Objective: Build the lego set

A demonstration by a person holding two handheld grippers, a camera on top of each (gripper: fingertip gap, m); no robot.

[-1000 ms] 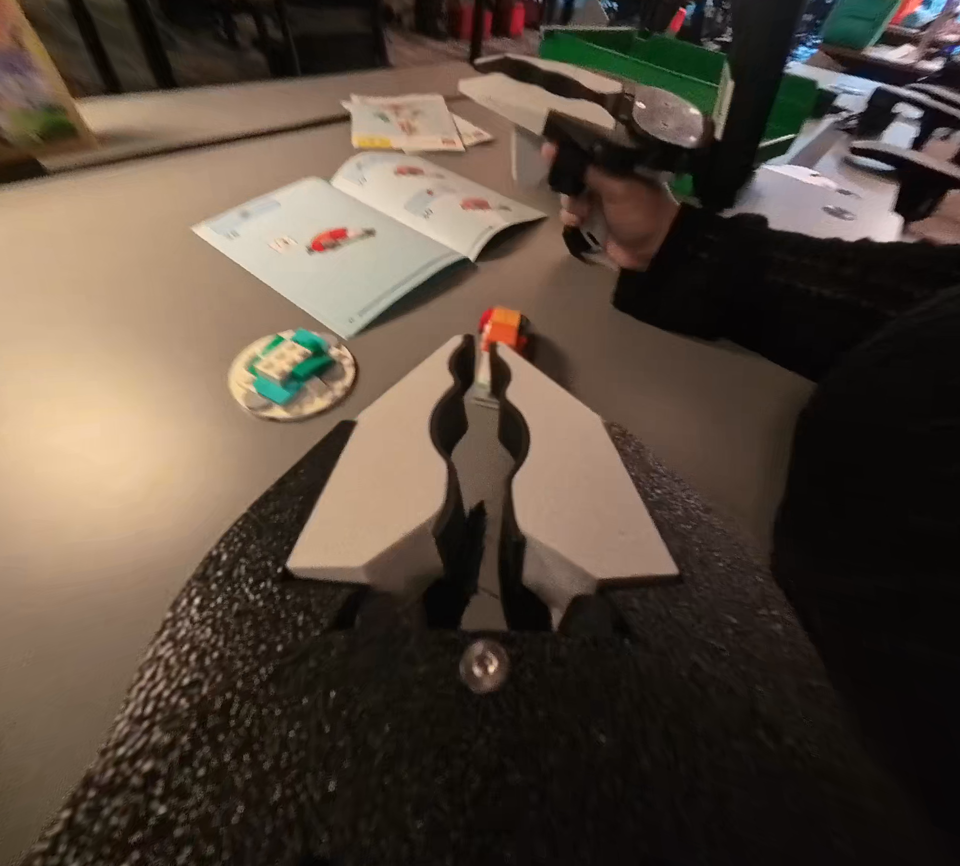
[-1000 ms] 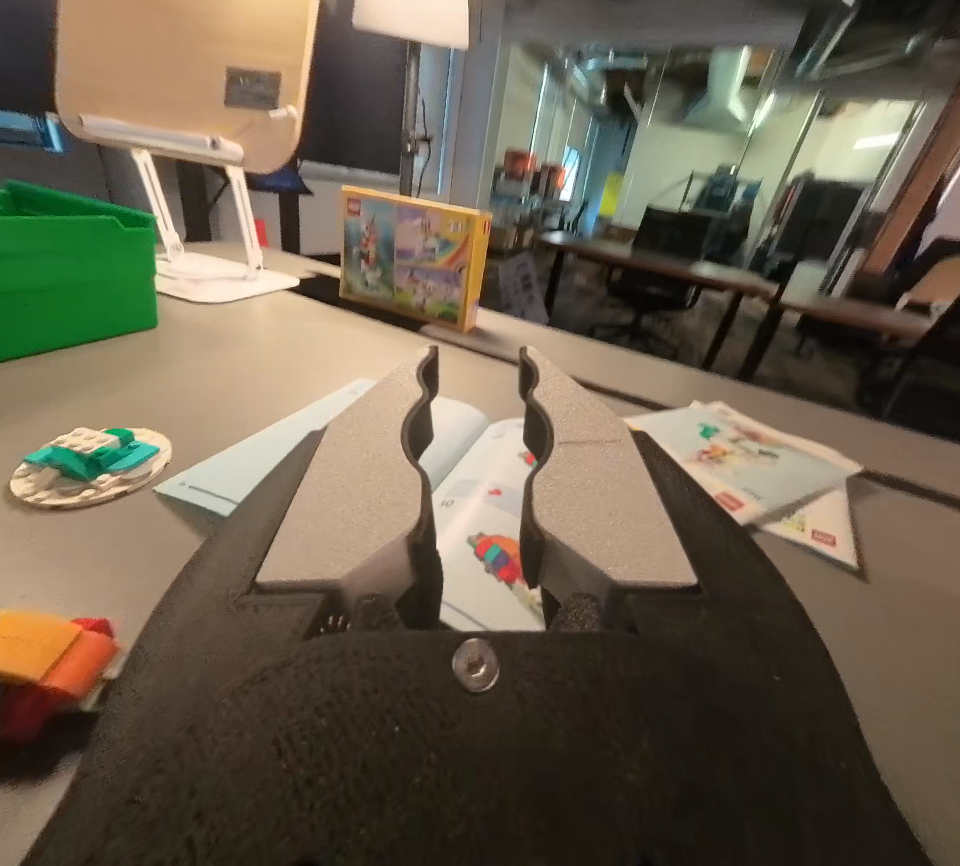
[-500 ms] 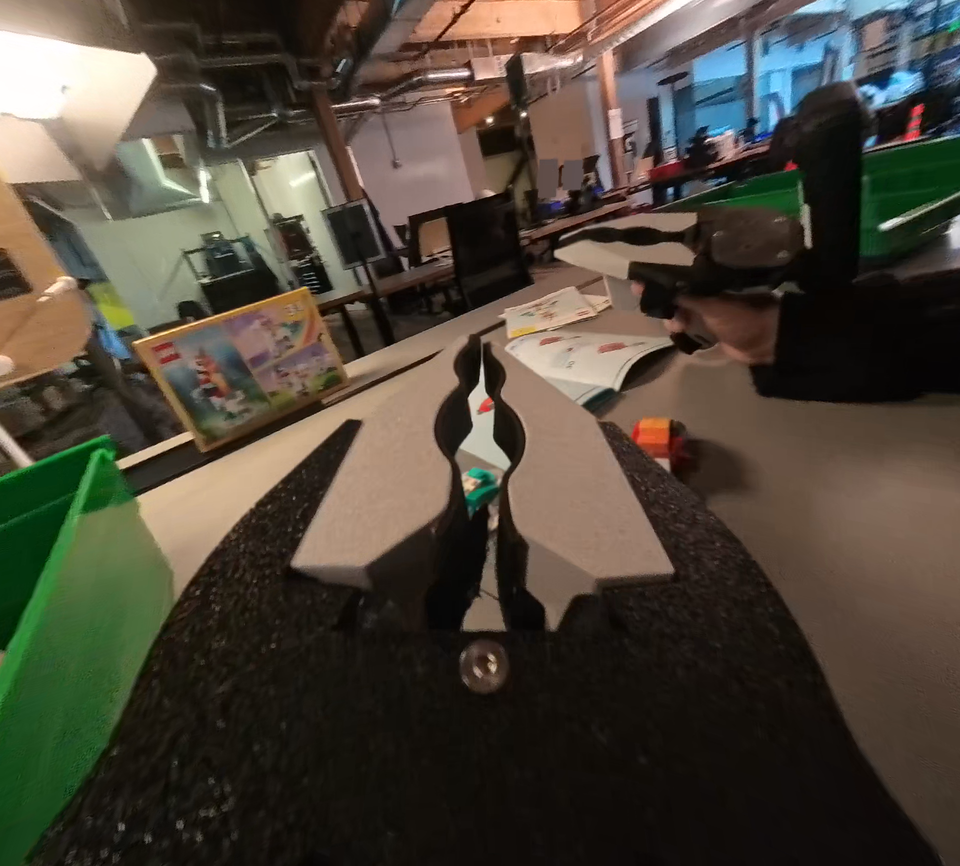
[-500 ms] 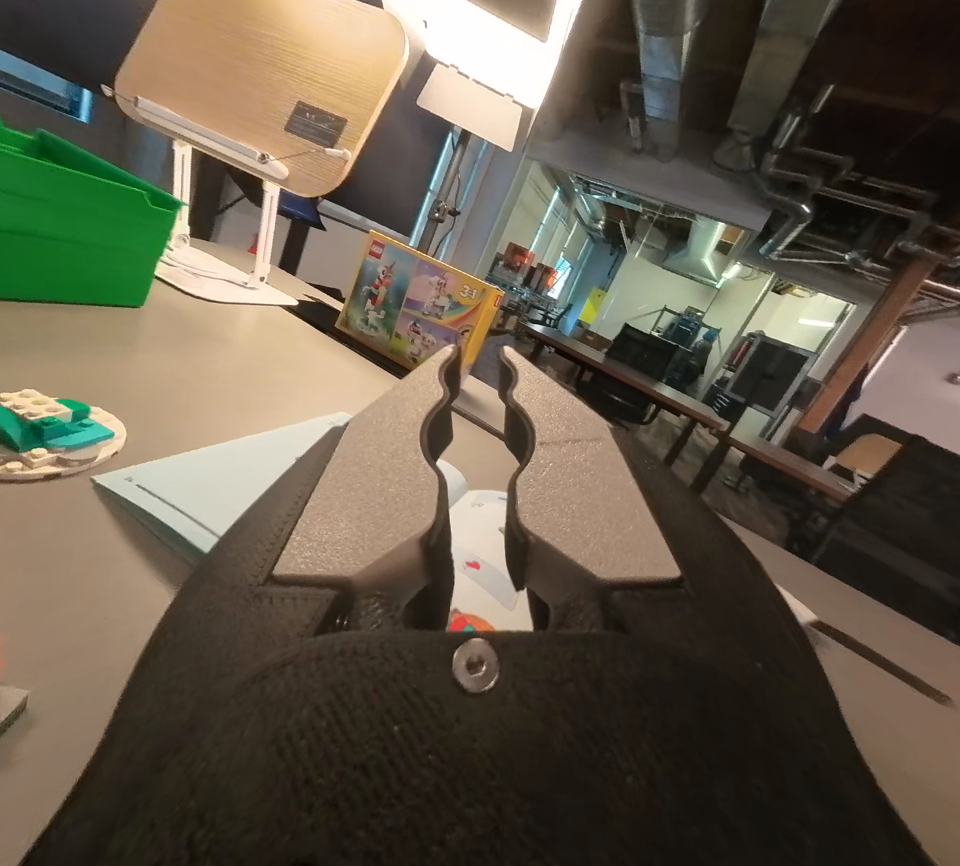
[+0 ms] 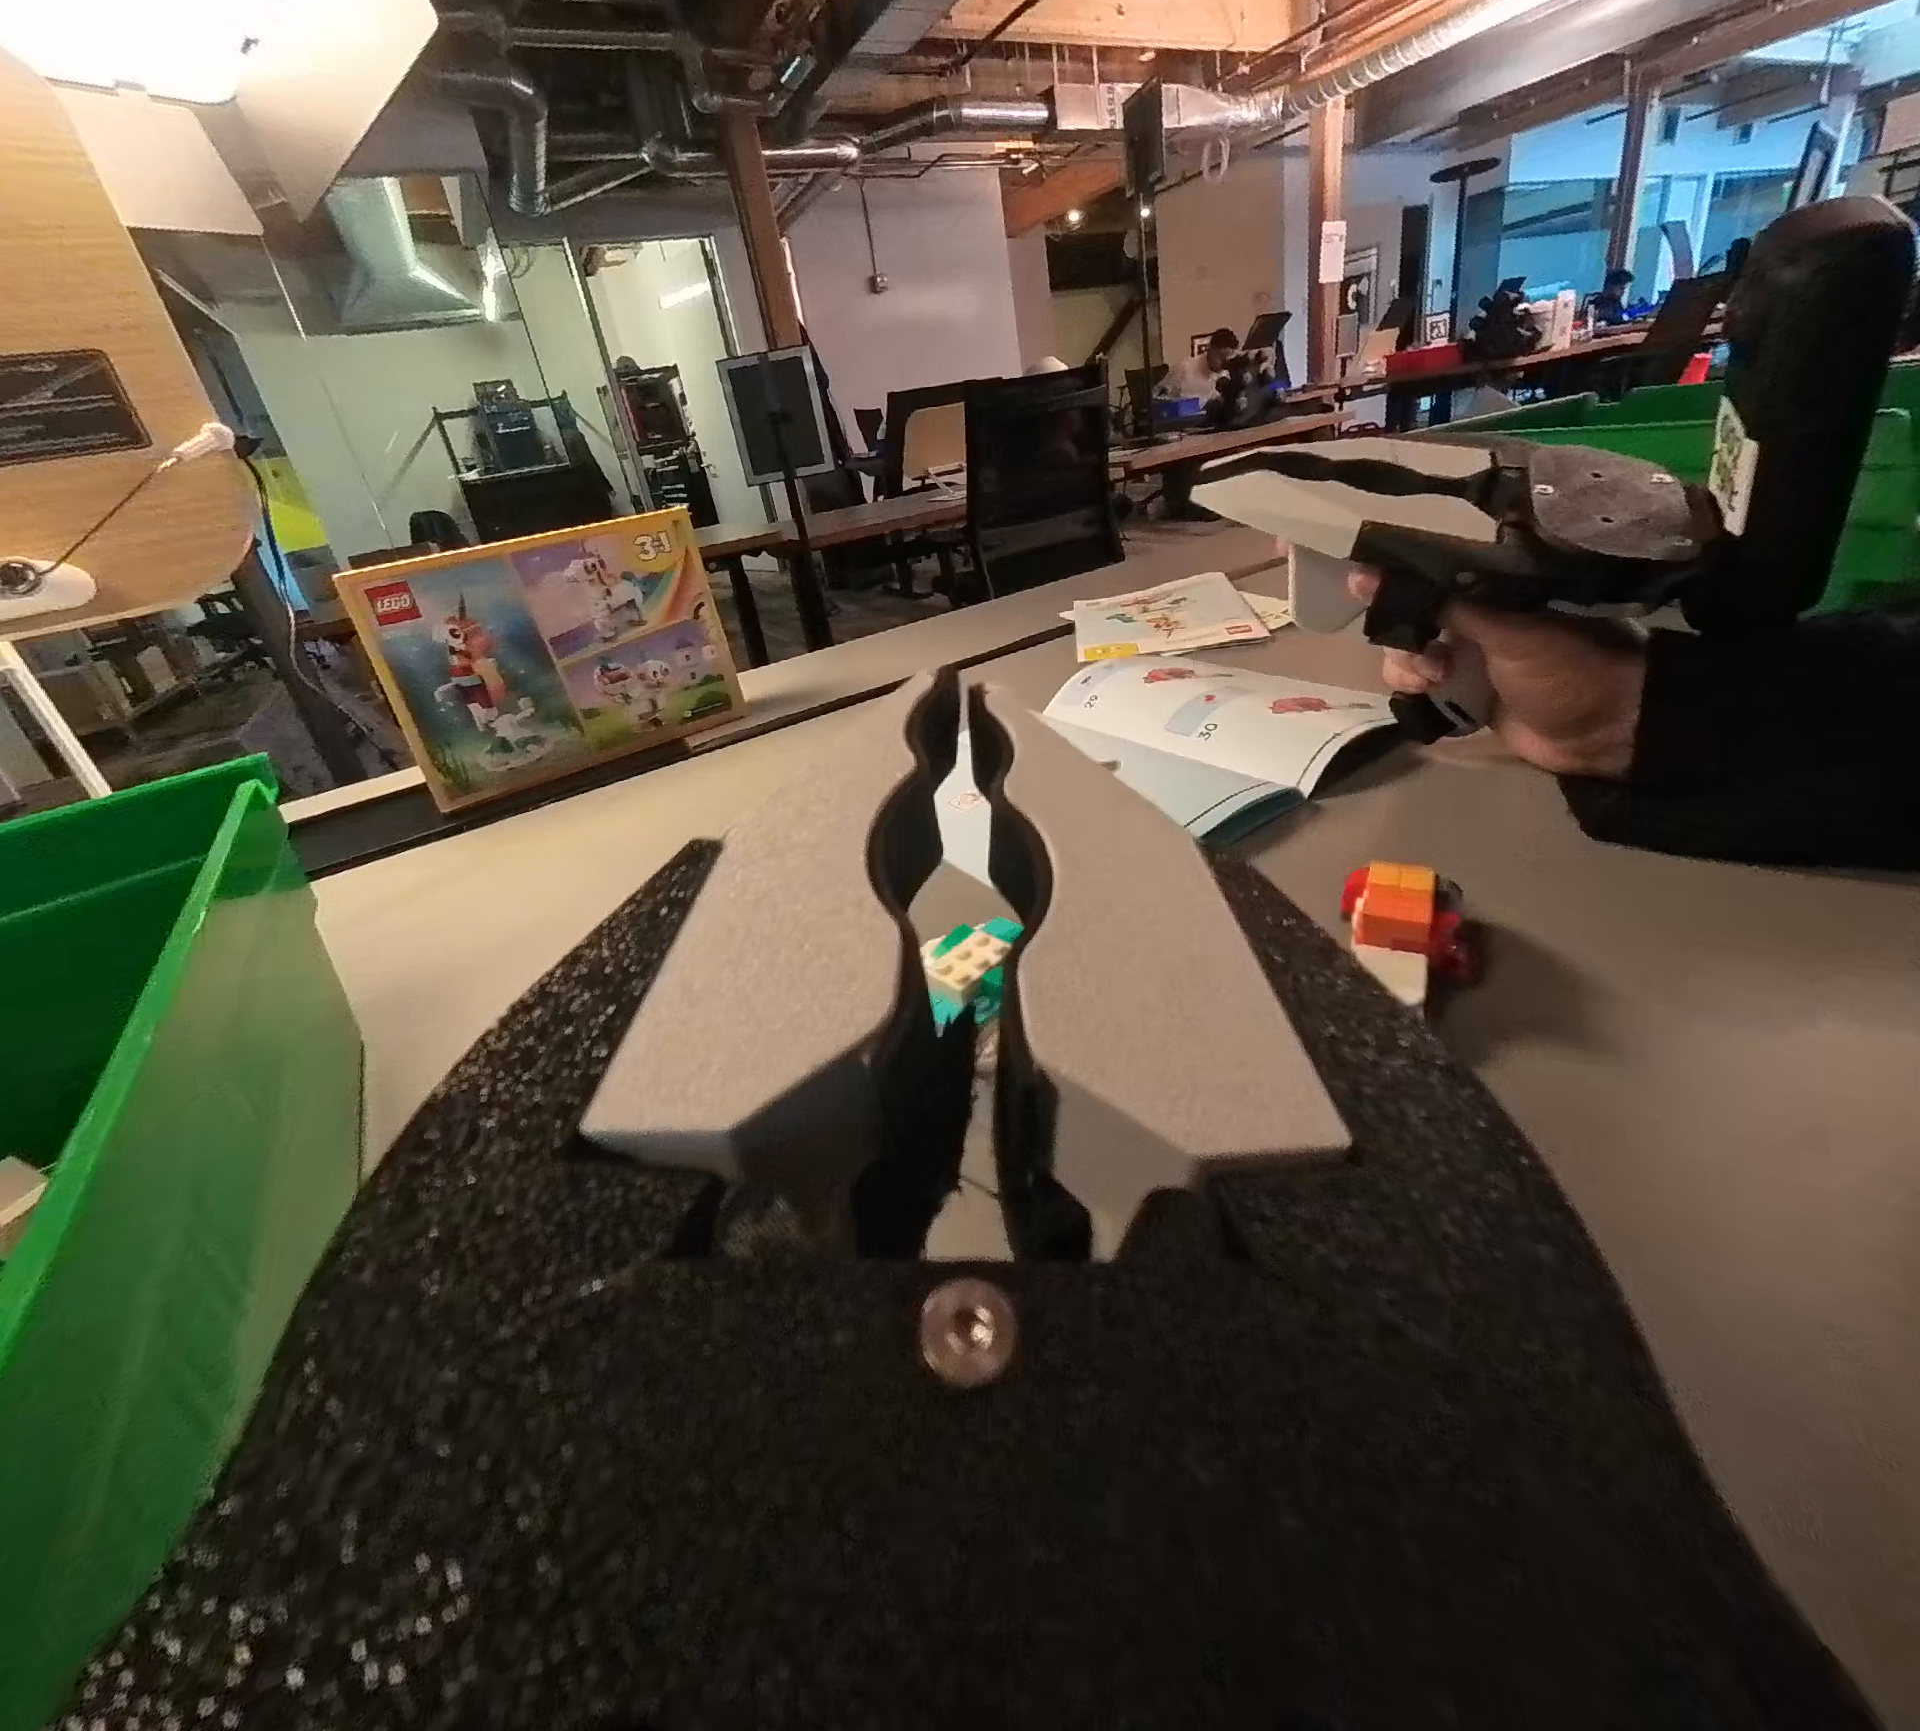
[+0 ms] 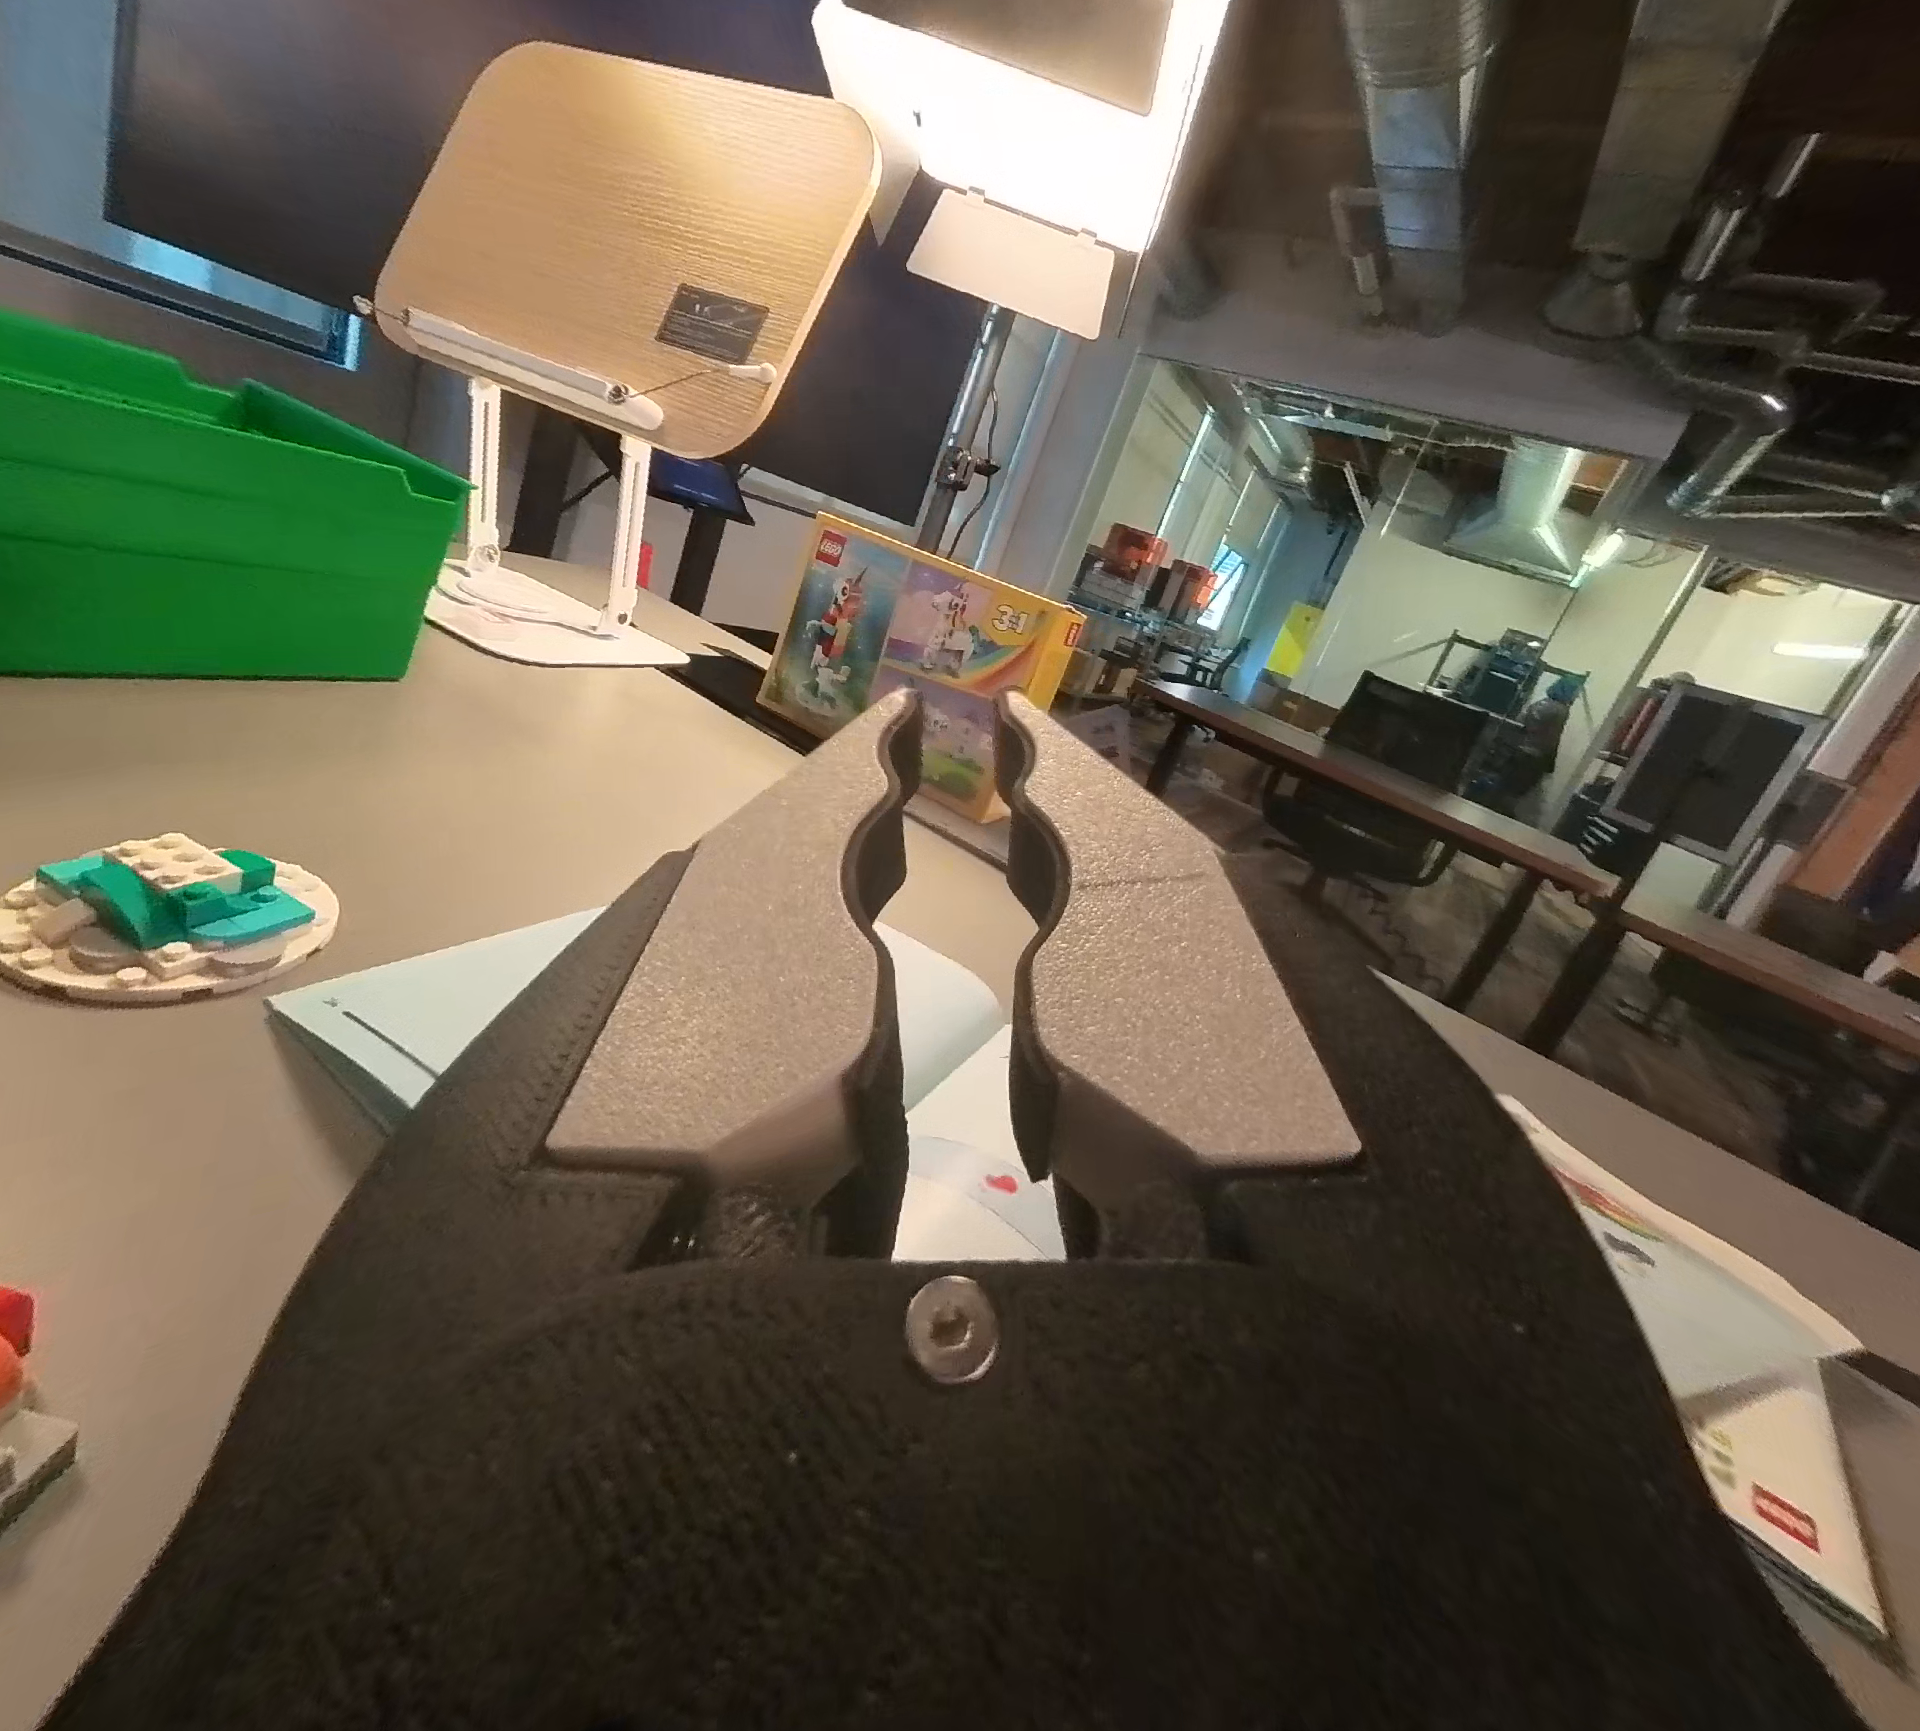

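Note:
A round white plate with a teal and white brick build (image 6: pixel 156 902) lies on the grey table; in the left wrist view it shows through my finger gap (image 5: pixel 971 959). A small red, orange and white build (image 5: pixel 1397 923) sits to the right, also at the right wrist view's left edge (image 6: pixel 10 1328). The open instruction booklet (image 5: pixel 1195 725) lies beyond. My left gripper (image 5: pixel 961 689) is shut and empty, held above the table. My right gripper (image 6: pixel 956 705) is narrowly open and empty above the booklet (image 6: pixel 436 1027); a hand holds it up in the left wrist view (image 5: pixel 1351 518).
A green bin (image 5: pixel 156 1006) stands close on the left, also in the right wrist view (image 6: pixel 208 538). The set's box (image 5: pixel 540 653) stands at the table's far edge. A wooden book stand (image 6: pixel 623 247), a light panel (image 6: pixel 1018 50) and loose leaflets (image 6: pixel 1714 1369) are nearby. The grippers' ends are close to 20 centimetres from one another.
Both grippers have tilted up from the table. My left gripper swung left, from the orange build to over the teal build. My right gripper's jaws have narrowed.

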